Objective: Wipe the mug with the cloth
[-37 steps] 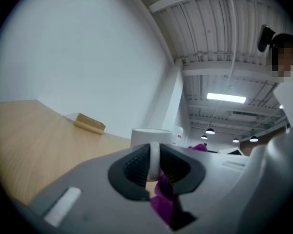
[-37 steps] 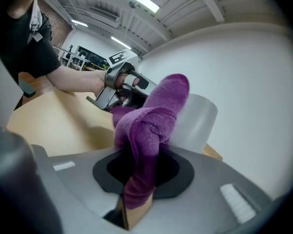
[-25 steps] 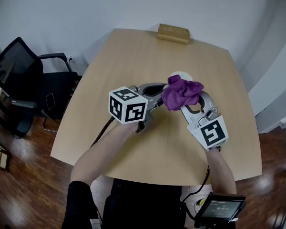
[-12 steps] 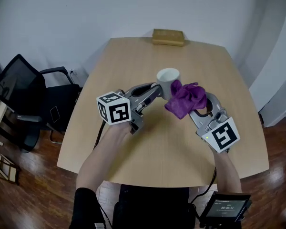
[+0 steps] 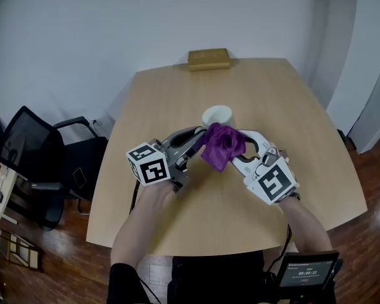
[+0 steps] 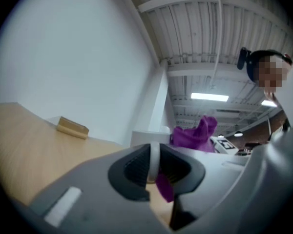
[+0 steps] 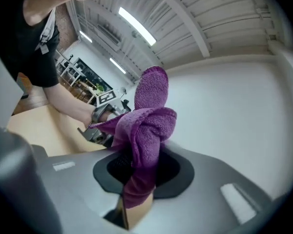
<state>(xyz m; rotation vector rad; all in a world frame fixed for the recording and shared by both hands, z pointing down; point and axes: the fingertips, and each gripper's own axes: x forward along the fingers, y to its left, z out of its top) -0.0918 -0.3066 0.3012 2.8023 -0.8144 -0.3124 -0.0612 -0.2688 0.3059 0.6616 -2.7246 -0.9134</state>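
A white mug stands upright over the middle of the wooden table, its mouth facing up. My left gripper comes in from the left and is shut on the mug's handle; in the left gripper view the thin white handle sits between the dark pads, and the mug's wall rises just beyond. My right gripper is shut on a bunched purple cloth, which presses against the mug's near side. In the right gripper view the cloth bulges out of the jaws and hides the mug.
A tan block lies at the table's far edge. A black office chair stands left of the table on the wood floor. A small screen hangs at the person's waist, bottom right.
The cloth lay over the mug's top, swung to its right side, and now sits against its near side. The head view has shifted, so the table appears further back.
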